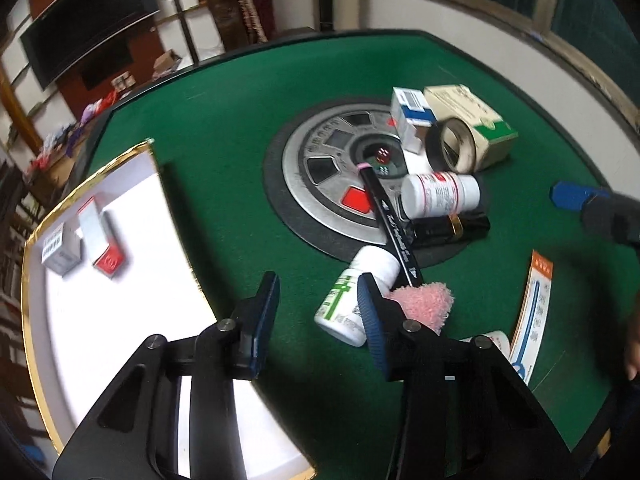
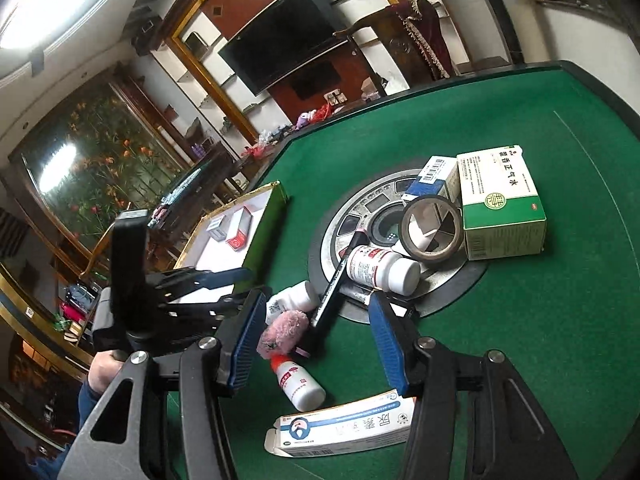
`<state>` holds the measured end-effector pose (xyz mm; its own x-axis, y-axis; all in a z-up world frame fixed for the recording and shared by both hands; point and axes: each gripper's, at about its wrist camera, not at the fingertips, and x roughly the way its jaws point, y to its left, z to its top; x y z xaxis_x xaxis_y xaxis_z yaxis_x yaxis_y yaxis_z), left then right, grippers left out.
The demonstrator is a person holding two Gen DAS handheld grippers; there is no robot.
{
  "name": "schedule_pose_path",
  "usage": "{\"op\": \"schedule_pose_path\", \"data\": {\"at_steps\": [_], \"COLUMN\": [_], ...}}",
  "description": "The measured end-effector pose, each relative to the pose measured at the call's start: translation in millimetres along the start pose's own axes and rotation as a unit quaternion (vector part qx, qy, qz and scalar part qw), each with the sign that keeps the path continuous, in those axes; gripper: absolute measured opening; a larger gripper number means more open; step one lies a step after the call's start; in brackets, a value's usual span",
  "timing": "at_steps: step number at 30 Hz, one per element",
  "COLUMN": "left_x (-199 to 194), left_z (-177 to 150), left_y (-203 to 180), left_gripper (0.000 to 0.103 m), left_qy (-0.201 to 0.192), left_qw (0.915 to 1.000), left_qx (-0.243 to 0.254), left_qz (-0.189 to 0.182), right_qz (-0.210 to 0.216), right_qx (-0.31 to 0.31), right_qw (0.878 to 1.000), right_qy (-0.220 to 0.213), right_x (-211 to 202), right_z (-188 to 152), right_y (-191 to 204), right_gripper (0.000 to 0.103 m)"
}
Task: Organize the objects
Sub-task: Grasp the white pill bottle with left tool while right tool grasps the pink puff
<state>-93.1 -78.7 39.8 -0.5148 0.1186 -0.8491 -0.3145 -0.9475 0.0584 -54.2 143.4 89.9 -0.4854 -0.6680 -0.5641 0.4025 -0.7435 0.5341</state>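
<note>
A white tray with a gold rim [image 1: 132, 264] sits at the table's left and holds a grey box [image 1: 60, 252] and a red-and-white box [image 1: 102, 236]. My left gripper [image 1: 316, 316] is open and empty above the tray's right edge, beside a green-labelled white bottle [image 1: 348, 304], a pink fluffy piece [image 1: 426, 304] and a black marker [image 1: 394, 224]. My right gripper [image 2: 316, 340] is open and empty over the pink piece [image 2: 284, 326] and a small red-capped bottle [image 2: 300, 384]. The left gripper also shows in the right wrist view [image 2: 224, 284].
On the green table's round centre plate [image 1: 320, 168] lie a red-labelled bottle [image 1: 440, 194], a tape roll [image 1: 452, 150], a blue-white box [image 1: 412, 118], a large green-white box [image 2: 504, 204] and a black tube [image 1: 452, 230]. A long blue-white carton [image 2: 344, 430] lies near the front.
</note>
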Motion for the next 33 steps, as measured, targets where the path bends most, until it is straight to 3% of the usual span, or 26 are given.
{"op": "schedule_pose_path", "data": {"at_steps": [5, 9, 14, 21, 26, 29, 33], "left_x": [4.1, -0.5, 4.7, 18.0, 14.2, 20.3, 27.0], "left_z": [6.8, 1.3, -3.2, -3.7, -7.4, -7.9, -7.2], "left_y": [3.0, -5.7, -12.3, -2.4, 5.7, 18.6, -1.8], "left_gripper": [0.036, 0.036, 0.036, 0.034, 0.033, 0.033, 0.033], "left_qy": [0.000, 0.007, 0.019, 0.035, 0.046, 0.049, 0.052], "left_qw": [1.0000, 0.9993, 0.9983, 0.9983, 0.9977, 0.9969, 0.9983], "left_qx": [-0.001, 0.023, 0.038, -0.010, -0.018, -0.047, -0.024], "left_qz": [0.007, -0.029, -0.039, -0.047, -0.046, -0.040, -0.013], "right_qz": [0.013, 0.013, 0.013, 0.011, 0.008, 0.009, 0.008], "right_qx": [0.003, 0.005, 0.013, 0.010, 0.002, 0.002, -0.002], "right_qw": [1.000, 1.000, 1.000, 1.000, 1.000, 1.000, 0.999], "right_qy": [0.006, 0.009, 0.011, 0.017, 0.024, 0.025, 0.035], "right_x": [1.3, 3.1, 5.6, 9.5, 14.5, 15.9, 22.0], "right_z": [-0.6, -1.4, -1.5, -2.8, -5.6, -6.4, -9.4], "right_y": [1.6, 1.7, -0.9, 0.2, 4.1, 4.7, 8.3], "right_gripper": [0.053, 0.053, 0.054, 0.053, 0.053, 0.053, 0.053]}}
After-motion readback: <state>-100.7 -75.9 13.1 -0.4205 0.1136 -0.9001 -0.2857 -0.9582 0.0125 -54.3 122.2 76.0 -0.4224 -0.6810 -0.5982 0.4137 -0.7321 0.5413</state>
